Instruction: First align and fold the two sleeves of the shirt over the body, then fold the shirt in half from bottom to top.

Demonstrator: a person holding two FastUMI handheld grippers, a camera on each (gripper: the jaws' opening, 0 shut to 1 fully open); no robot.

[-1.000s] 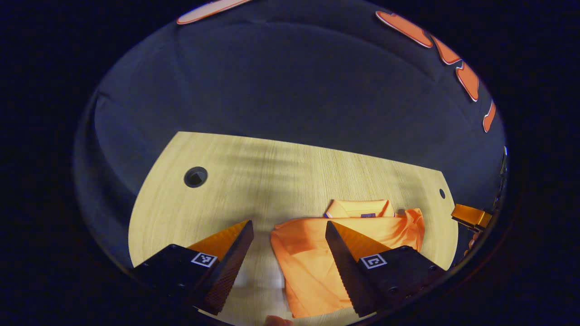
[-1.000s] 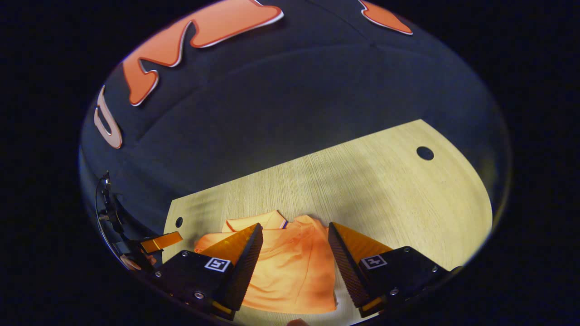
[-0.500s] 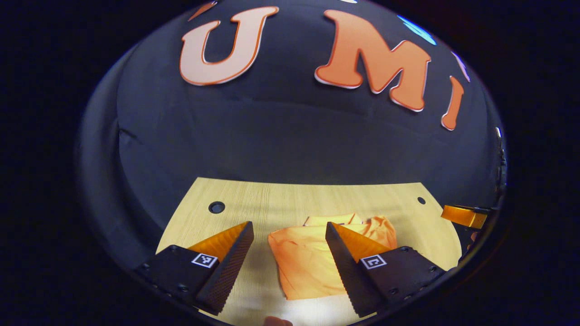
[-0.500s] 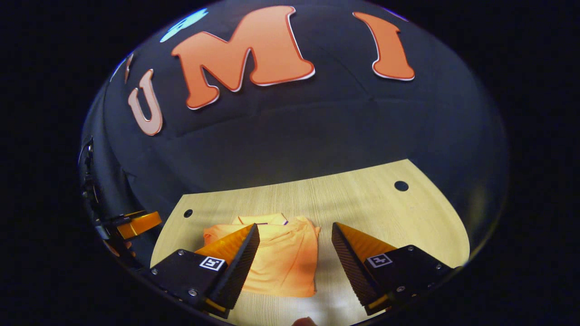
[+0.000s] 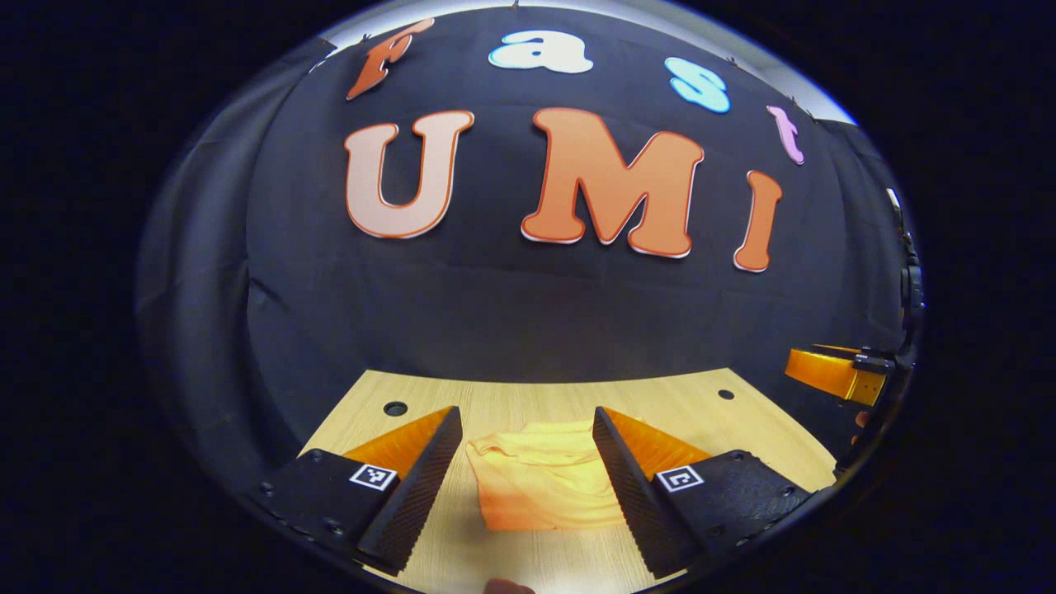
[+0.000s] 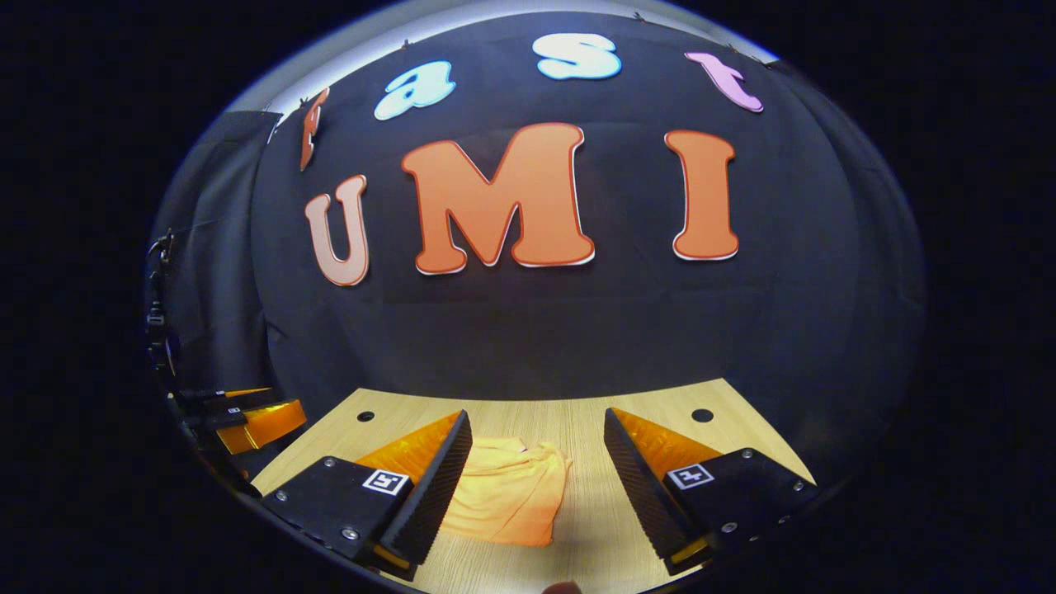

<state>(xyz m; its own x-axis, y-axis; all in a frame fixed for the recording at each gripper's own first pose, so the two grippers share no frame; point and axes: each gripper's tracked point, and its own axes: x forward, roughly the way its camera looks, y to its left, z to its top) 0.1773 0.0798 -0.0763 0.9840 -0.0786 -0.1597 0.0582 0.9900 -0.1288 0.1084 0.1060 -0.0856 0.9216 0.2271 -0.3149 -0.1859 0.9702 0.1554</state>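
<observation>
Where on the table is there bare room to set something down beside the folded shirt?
Bare wood flanks the shirt on the table: right toward the cable hole, and behind it up to the wall. The near middle is crowded by the left gripper and right gripper.

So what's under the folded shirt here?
The orange shirt lies folded on the wooden table, with bare wood showing all round it. Its lower layers and tucked sleeves are covered by the top layer, so they can't be checked.

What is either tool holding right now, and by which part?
Nothing. The left tool and right tool are both open, with the folded shirt lying free on the table beyond them.
</observation>
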